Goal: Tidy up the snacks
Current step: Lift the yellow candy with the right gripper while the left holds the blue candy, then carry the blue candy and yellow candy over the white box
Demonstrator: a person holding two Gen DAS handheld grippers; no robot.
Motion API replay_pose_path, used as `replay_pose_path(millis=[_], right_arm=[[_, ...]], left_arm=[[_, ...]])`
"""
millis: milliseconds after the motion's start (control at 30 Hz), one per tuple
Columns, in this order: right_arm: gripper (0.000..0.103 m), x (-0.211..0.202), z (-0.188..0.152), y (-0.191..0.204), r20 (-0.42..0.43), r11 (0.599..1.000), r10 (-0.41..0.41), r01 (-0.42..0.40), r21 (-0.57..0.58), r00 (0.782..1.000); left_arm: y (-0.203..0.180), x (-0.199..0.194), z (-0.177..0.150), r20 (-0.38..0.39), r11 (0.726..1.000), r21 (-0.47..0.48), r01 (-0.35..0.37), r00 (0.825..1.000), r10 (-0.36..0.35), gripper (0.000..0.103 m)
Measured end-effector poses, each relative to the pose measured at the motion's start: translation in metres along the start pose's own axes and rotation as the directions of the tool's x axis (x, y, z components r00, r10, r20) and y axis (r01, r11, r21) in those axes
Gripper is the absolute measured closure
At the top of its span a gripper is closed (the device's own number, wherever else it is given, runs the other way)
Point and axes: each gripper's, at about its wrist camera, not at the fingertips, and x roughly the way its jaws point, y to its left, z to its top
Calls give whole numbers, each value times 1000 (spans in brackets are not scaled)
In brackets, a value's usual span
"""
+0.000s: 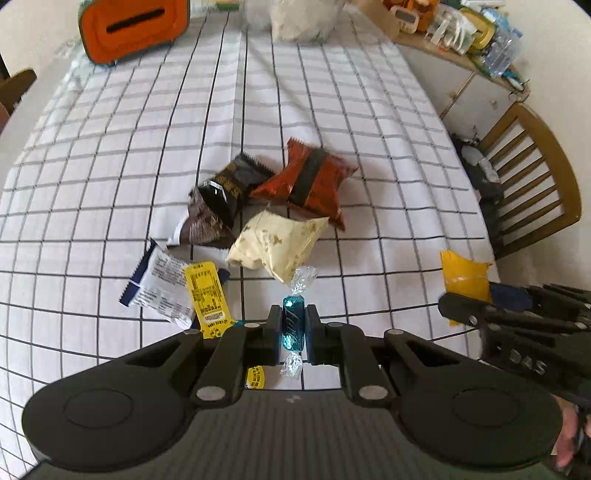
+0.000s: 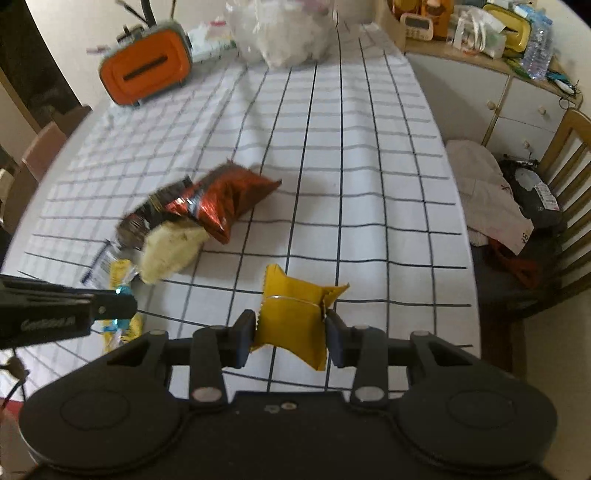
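My left gripper (image 1: 293, 317) is shut on a teal wrapped candy (image 1: 293, 325), held just above the checked tablecloth (image 1: 332, 129). My right gripper (image 2: 291, 325) is shut on a yellow snack packet (image 2: 295, 317), also seen in the left wrist view (image 1: 465, 277) at the right. On the cloth lies a pile of snacks: a red packet (image 1: 310, 181), a dark brown packet (image 1: 225, 195), a cream packet (image 1: 277, 243), and a white and yellow packet (image 1: 173, 291). The pile sits ahead of the left gripper and left of the right one.
An orange tissue box (image 1: 133, 26) stands at the table's far left. A white plastic bag (image 1: 295, 18) sits at the far edge. A wooden chair (image 1: 535, 177) with clothes stands to the right, by a cluttered cabinet (image 2: 498, 74).
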Motion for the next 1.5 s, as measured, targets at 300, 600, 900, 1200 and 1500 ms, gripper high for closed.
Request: replay_pose_path(millis=[300,600,900,1200,1500], right_arm=[[64,-63,-20,8,51,997,68,-66,-41,996],[64,-121,-45,25,92,984,148,-137,-116,985],[64,-150,-80,49,72,961,213,-195,-196,974],[64,-145,-123,78,-18,928,248,-243,-282,969],[64,-113,-164,103,-157,906,254,-292,-308,954]], left_arm=[[-10,-51,-18,64,1000,28,-7,998,5,91],[-14,-100,-54,95,999,38,-11,995,7,91],[-12,-126,-100,87,998,43,-39,996,35,91],[-7,-121,-150,18,996,54,-66,998,65,91],[3,-93,-194,-78,992,70,-108,990,114,91]])
